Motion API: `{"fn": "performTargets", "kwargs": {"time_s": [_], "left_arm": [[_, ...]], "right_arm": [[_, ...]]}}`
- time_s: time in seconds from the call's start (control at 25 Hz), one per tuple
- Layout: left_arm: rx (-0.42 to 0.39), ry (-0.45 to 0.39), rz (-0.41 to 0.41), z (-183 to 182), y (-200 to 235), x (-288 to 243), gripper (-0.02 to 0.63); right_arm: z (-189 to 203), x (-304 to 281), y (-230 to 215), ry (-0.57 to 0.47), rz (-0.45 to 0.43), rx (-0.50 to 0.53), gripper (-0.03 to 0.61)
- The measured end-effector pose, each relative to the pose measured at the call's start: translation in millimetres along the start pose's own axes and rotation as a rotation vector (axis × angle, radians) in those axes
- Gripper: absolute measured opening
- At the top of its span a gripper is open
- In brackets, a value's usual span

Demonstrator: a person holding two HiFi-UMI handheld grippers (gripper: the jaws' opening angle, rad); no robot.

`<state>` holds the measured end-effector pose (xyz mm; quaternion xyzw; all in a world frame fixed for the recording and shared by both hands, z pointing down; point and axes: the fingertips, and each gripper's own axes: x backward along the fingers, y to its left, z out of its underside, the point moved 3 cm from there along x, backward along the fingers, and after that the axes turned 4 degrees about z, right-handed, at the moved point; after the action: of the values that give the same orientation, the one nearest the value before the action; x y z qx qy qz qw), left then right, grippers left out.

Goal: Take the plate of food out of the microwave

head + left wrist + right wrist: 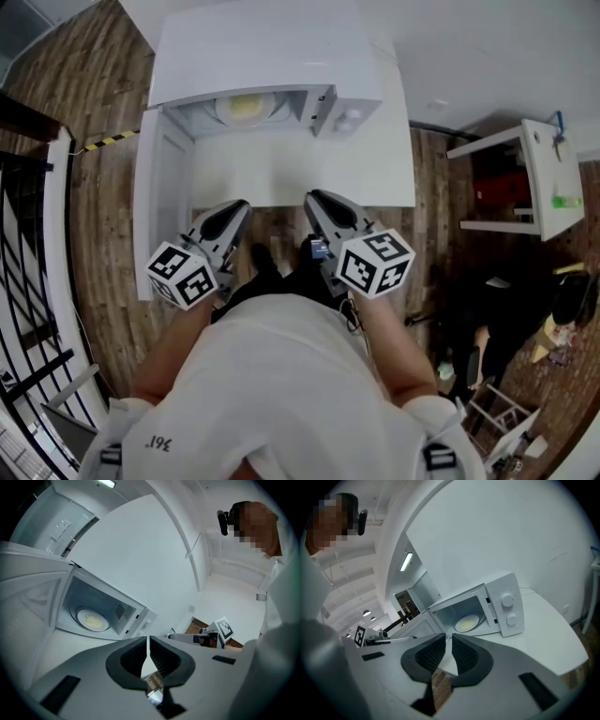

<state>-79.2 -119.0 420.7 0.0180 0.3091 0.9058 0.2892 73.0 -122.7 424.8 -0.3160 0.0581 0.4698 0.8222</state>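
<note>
A white microwave (272, 56) stands on a white table (375, 173) with its door (155, 202) swung open to the left. Inside it lies a round plate of yellow food (246, 107), which also shows in the left gripper view as the plate (93, 619) and in the right gripper view as the plate (468, 622). Both grippers hover at the table's near edge, well short of the oven. My left gripper (246, 204) (148, 639) has its jaws together and empty. My right gripper (311, 197) (451, 637) shows a narrow gap with nothing in it.
The open door juts out on the left beside my left gripper. A white shelf unit (534, 173) stands to the right over wooden floor, with clutter at the lower right. A black railing (28, 281) runs along the left edge.
</note>
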Motion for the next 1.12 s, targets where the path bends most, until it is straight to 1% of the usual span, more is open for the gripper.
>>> {"fn": "performTargets", "kwargs": {"time_s": [0.28, 0.48, 0.72, 0.8, 0.92, 1.12], "left_arm": [[0.024, -0.034, -0.045, -10, 16, -7, 0.008], [0.051, -0.048, -0.084, -10, 23, -13, 0.008], [0.082, -0.055, -0.081, -9, 28, -29, 0.008], [0.082, -0.057, -0.092, -7, 37, -37, 0.008], [0.089, -0.069, -0.131, -3, 57, -48, 0.008], [0.064, -0.094, -0.18, -13, 83, -67, 0.008]], "right_arm": [[-12, -21, -12, 0.029, -0.013, 0.019, 0.043], [-13, -27, -26, 0.06, 0.014, 0.01, 0.042], [-16, -36, -40, 0.083, 0.018, 0.022, 0.042], [-17, -47, -45, 0.086, 0.021, 0.038, 0.043], [-21, -69, -52, 0.077, 0.029, 0.064, 0.043], [-32, -104, -58, 0.049, 0.046, 0.094, 0.043]]}}
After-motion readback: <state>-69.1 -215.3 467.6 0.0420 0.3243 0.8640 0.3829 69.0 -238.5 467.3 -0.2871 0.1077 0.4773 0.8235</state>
